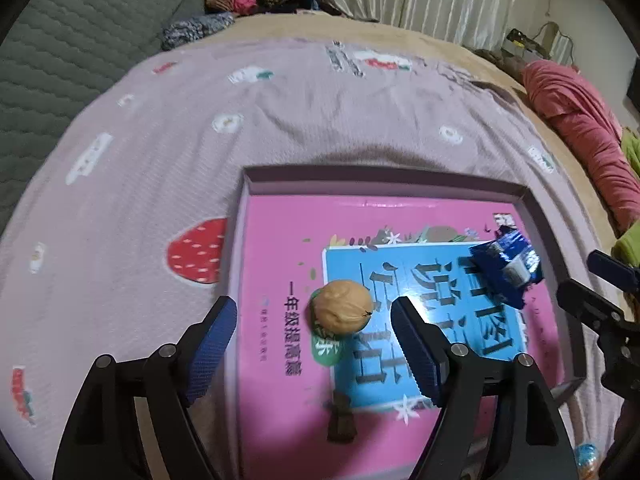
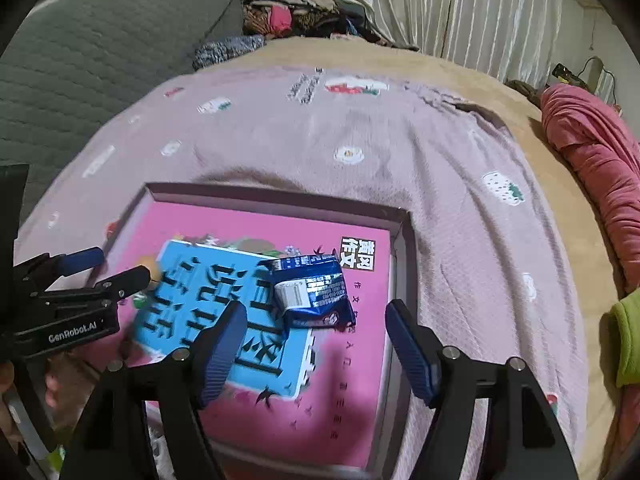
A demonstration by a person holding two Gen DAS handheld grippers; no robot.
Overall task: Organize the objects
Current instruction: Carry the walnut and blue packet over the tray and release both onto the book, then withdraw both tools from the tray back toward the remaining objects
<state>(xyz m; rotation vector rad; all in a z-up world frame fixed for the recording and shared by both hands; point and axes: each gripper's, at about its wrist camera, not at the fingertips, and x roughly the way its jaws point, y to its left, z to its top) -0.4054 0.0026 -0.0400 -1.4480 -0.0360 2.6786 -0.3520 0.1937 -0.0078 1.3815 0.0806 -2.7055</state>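
Both tongs (image 1: 314, 320) (image 2: 316, 332) gape, apparently touching nothing.

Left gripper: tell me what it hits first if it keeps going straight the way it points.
Most likely the walnut, which lies on the pink book in the box, straight ahead of the left gripper between its open jaws. Depth is unclear, so it may hang above the nut.

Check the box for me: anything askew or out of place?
The blue snack packet looks crumpled and lies skewed across the corner of the blue panel on the pink book. The walnut sits loose on the cover.
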